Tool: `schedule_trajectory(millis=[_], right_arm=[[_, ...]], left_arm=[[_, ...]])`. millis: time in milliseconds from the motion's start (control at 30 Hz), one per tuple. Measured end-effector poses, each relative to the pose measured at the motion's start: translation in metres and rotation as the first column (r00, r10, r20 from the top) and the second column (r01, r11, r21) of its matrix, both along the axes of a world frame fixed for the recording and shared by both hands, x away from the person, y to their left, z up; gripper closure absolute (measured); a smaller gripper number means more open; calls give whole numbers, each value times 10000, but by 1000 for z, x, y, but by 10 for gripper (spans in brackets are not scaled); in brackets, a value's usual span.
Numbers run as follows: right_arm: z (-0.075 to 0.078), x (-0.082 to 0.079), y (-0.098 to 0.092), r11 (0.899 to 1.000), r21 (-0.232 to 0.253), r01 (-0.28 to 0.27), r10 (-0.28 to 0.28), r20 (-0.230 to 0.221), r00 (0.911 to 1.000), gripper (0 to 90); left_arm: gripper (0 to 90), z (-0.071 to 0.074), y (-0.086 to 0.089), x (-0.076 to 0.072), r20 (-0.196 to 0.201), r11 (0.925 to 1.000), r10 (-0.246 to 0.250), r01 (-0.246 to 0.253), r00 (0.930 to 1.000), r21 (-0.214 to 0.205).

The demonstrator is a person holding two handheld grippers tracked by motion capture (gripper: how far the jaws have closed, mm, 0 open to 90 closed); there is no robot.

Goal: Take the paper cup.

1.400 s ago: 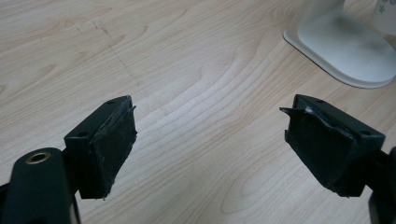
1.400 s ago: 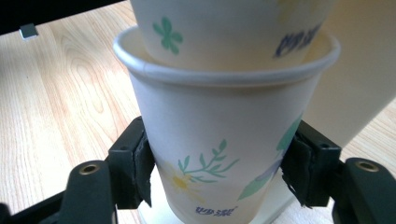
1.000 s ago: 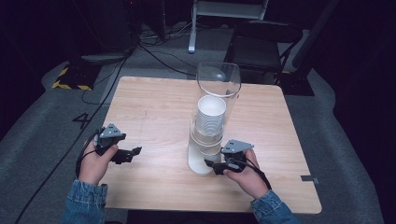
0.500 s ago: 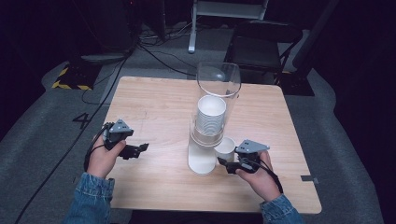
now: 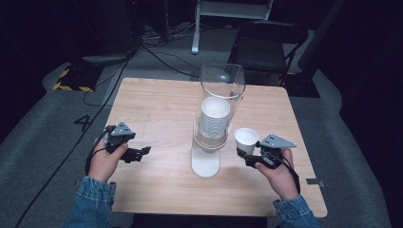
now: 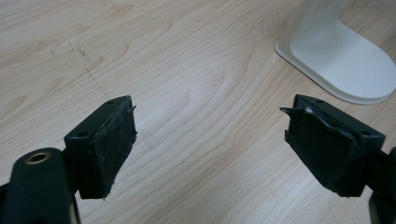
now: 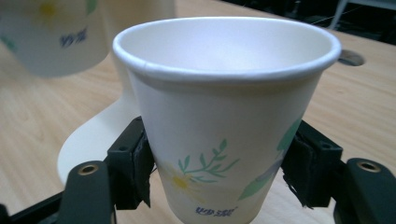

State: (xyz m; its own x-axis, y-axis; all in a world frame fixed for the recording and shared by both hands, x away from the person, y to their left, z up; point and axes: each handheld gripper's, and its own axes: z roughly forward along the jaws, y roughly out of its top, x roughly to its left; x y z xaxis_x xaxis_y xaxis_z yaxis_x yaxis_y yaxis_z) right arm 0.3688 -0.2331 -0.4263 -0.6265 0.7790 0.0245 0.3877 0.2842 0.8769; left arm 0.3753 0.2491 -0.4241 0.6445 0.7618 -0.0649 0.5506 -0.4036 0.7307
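Note:
A white paper cup (image 5: 246, 140) (image 7: 224, 121) with a green leaf and flower print sits upright between the jaws of my right gripper (image 5: 248, 156) (image 7: 217, 172), which is shut on its lower wall, right of the cup dispenser. The dispenser (image 5: 214, 118) is a clear tube with a stack of paper cups (image 5: 214, 121) on a white base (image 5: 206, 164) (image 6: 345, 60) at the table's middle. My left gripper (image 5: 142, 152) (image 6: 210, 140) hovers over bare wood left of the base, open with nothing between its pads.
The wooden table (image 5: 161, 109) has free room on the left half and behind the dispenser. A black chair (image 5: 266, 47) and cables (image 5: 142, 47) lie on the floor beyond the far edge. In the right gripper view the bottom cup of the stack (image 7: 51, 37) hangs at upper left.
My right gripper has pulled the paper cup out from under the dispenser and carried it right and slightly up. The left hand has shifted a little inward.

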Motion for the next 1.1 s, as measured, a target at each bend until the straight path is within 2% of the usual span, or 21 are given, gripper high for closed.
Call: schedule_trajectory(millis=[67, 333, 367, 567, 633, 667, 700, 733, 767, 967, 1100], right_arm=[[6, 3, -6, 9984, 371, 425, -428, 70, 9991, 332], [12, 14, -15, 9904, 732, 1173, -1198, 314, 9923, 330], [12, 18, -17, 9878, 751, 1362, -1393, 368, 9896, 329], [10, 35, -24, 9728, 1176, 1996, -2080, 644, 9760, 325], [8, 40, -26, 9686, 1024, 2264, -2349, 796, 9688, 325], [8, 40, -26, 9686, 1024, 2264, -2349, 796, 9688, 325], [5, 46, -30, 9632, 1032, 2482, -2565, 774, 9634, 325], [5, 46, -30, 9632, 1032, 2482, -2565, 774, 9634, 325], [3, 50, -35, 9568, 1070, 2703, -2782, 676, 9581, 325], [-3, 58, -55, 9359, 930, 3397, -3433, 260, 9389, 326], [-9, 62, -60, 9287, 847, 3611, -3622, -27, 9321, 320]], left_arm=[[160, -1, 4, -3, -30, 9999, 122, -122, 9999, 41], [160, -4, 15, -11, -113, 9994, 356, -355, 9993, 49], [160, -5, 17, -14, -169, 9987, 515, -515, 9985, 35], [160, -9, 23, -20, -283, 9975, 707, -705, 9971, 77], [160, -10, 25, -21, -332, 9972, 751, -749, 9966, 77], [160, -10, 25, -21, -332, 9972, 751, -749, 9966, 77], [160, -11, 25, -21, -349, 9969, 779, -776, 9963, 103], [160, -11, 25, -21, -349, 9969, 779, -776, 9963, 103], [160, -11, 25, -21, -360, 9970, 766, -762, 9964, 109], [160, -14, 23, -19, -436, 9977, 651, -643, 9969, 190], [160, -14, 21, -18, -429, 9979, 633, -625, 9971, 194]])
